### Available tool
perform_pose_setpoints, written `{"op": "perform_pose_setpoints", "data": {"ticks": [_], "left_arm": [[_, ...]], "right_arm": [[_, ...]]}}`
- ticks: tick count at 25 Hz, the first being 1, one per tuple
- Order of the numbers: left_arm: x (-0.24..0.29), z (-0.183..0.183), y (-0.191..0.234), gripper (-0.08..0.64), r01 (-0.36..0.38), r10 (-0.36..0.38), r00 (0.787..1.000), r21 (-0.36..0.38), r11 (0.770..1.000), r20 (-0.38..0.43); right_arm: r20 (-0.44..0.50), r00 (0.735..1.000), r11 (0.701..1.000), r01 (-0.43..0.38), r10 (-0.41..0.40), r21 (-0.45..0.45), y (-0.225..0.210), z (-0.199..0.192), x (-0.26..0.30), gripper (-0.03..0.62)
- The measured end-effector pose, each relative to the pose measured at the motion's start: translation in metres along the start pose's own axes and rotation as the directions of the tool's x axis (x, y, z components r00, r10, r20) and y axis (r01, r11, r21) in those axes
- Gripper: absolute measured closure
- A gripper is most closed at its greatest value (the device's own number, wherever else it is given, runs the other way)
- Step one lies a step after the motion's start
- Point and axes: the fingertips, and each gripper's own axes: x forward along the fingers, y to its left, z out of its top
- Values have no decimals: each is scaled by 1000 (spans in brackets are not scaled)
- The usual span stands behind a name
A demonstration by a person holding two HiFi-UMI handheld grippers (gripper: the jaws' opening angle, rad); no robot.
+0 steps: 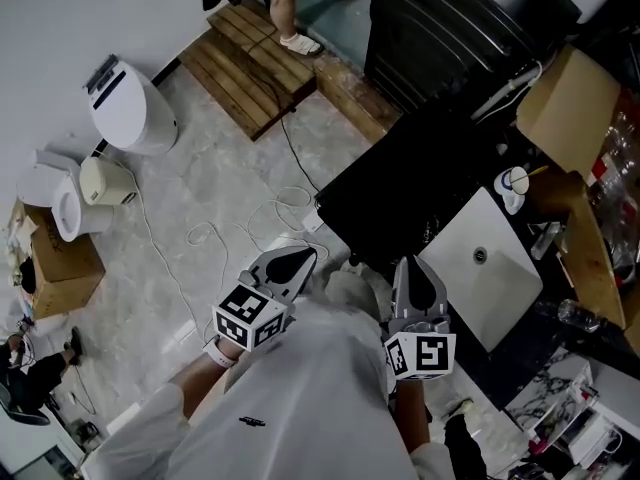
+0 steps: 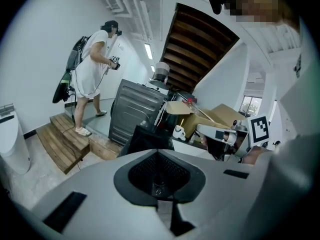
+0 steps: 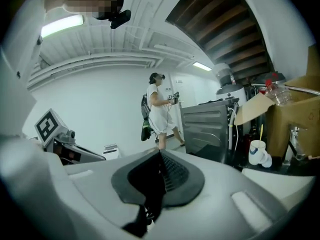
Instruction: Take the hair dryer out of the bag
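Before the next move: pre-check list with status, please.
1. Left gripper empty: ok, jaws together, nothing between them.
2. Right gripper empty: ok, jaws together, nothing between them.
3. Jaws opened for a grasp: not ok, both shut.
4. Bag located: cannot tell, none made out in any view.
5. Hair dryer located: cannot tell, none in sight.
6. Bystander clear: ok, the other person is at the wooden steps, away from the black table.
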Motion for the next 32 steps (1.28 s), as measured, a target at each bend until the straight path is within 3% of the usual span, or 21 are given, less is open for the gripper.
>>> {"op": "perform_pose_setpoints", "data": {"ticks": [4, 14, 20, 24, 26, 32], "left_arm": [[4, -1, 3, 552, 9, -9, 1000, -8, 1000, -9], [15, -25, 16, 552, 56, -57, 998, -5, 998, -32], [11, -44, 24, 552, 66, -67, 997, -35, 997, -39], [12, -53, 25, 552, 83, -85, 995, -47, 995, -43], [15, -55, 26, 552, 93, -95, 995, -47, 995, -40], [24, -66, 28, 552, 115, -117, 992, -43, 992, -49]], "right_arm": [[-7, 1000, 998, 1, -1, -56, 0, 6, 5, 580], [-52, 998, 996, 34, -39, -84, 8, -22, 7, 554], [-110, 994, 991, -18, 3, -135, 27, -41, 18, 509], [-180, 983, 969, -87, 45, -232, 42, -58, 25, 492], [-192, 981, 960, -88, 36, -266, 47, -62, 31, 455], [-238, 971, 943, -91, 13, -321, 51, -85, 38, 430]]}}
